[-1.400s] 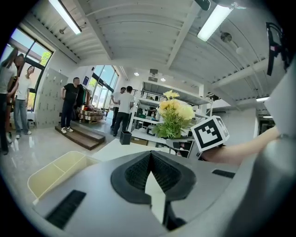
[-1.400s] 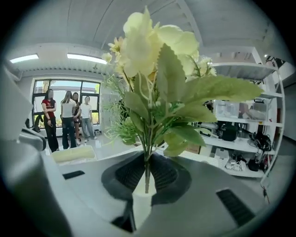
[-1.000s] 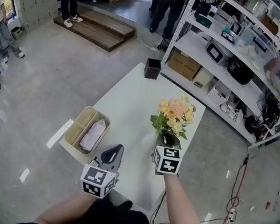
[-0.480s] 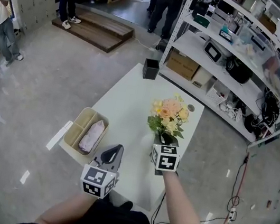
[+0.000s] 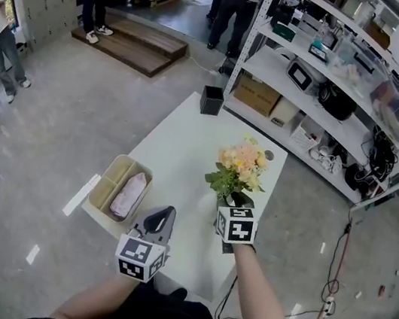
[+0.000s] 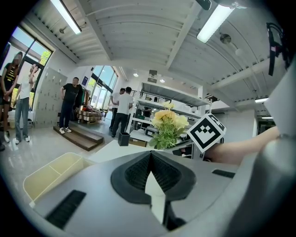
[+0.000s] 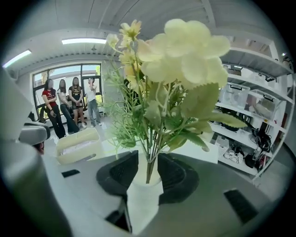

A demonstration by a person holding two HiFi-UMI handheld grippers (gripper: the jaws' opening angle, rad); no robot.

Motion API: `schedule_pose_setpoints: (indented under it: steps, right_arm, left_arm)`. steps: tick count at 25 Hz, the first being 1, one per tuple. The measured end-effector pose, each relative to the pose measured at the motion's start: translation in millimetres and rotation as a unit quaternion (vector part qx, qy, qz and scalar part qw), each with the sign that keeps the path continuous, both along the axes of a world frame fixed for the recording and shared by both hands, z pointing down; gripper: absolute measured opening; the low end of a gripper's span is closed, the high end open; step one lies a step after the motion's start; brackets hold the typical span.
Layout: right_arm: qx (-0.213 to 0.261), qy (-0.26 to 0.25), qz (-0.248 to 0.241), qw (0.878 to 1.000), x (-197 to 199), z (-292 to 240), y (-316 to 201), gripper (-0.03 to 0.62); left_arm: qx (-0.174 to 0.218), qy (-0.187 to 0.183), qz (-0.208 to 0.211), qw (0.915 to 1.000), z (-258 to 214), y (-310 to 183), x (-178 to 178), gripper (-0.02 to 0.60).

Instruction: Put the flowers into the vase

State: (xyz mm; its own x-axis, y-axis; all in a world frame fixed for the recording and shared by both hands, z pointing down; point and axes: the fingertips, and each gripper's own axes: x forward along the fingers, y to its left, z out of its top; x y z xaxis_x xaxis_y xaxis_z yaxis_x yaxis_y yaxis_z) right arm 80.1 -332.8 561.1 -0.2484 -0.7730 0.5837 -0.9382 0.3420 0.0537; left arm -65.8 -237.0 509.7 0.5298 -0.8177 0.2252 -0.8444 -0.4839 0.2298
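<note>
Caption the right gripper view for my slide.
Right gripper, jaws opening either side of the stems of the flowers, which stand in the vase.

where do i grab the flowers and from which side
Grip the flowers by the bunched stems just below the leaves, coming in from the person's side with one jaw on each side. The stems stand upright in a narrow bundle there, while the blooms above are wide and loose. The right gripper sits that way, its jaws opening around the stems.
</note>
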Motion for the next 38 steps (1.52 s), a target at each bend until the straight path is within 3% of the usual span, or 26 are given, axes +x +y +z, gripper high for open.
schedule_pose_setpoints:
  steps: [38]
  right_arm:
    - [-0.052, 0.021, -0.037, 0.998, -6.5, -0.7, 12.8, 0.184]
  left_arm:
    - [0.016, 0.006, 0.014, 0.9998, -11.4, 1.1, 14.9, 0.005]
